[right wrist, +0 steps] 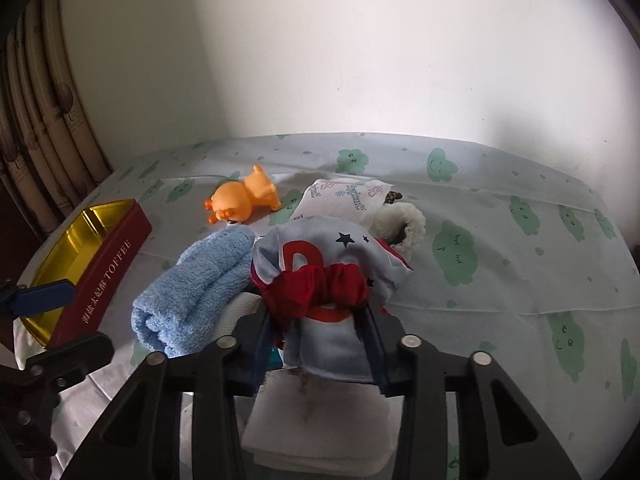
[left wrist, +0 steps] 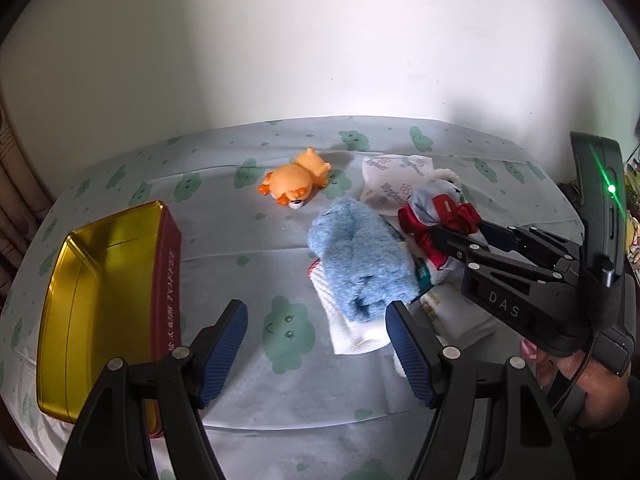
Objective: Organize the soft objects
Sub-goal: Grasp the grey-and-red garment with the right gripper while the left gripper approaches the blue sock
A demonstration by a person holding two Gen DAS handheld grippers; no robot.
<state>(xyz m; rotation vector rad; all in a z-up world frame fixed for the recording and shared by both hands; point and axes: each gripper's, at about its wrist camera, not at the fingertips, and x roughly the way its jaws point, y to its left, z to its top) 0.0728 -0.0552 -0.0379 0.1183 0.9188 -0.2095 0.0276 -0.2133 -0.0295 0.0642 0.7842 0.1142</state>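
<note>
Right gripper [right wrist: 316, 336] fingers clamped on grey-and-red cloth bundle [right wrist: 320, 264], blue towel [left wrist: 356, 256] just beyond the empty, spread left gripper [left wrist: 316, 344] fingers, gold tin [left wrist: 100, 300] to their left

My right tool [right wrist: 316, 344] covers the lower half of the grey and red cloth pouch [right wrist: 320, 252]; its pads are mostly buried in the fabric. The white folded cloths [right wrist: 316, 432] beneath show only in part. The blue towel [left wrist: 356, 256] hides most of a white cloth [left wrist: 352, 336] under it. Behind the pouch, a fleecy white thing [right wrist: 408, 220] peeks out, kind unclear. The gold tin [left wrist: 100, 300] is partly behind my left tool [left wrist: 316, 344]. My hand [left wrist: 592, 384] is cut off at the frame edge.
</note>
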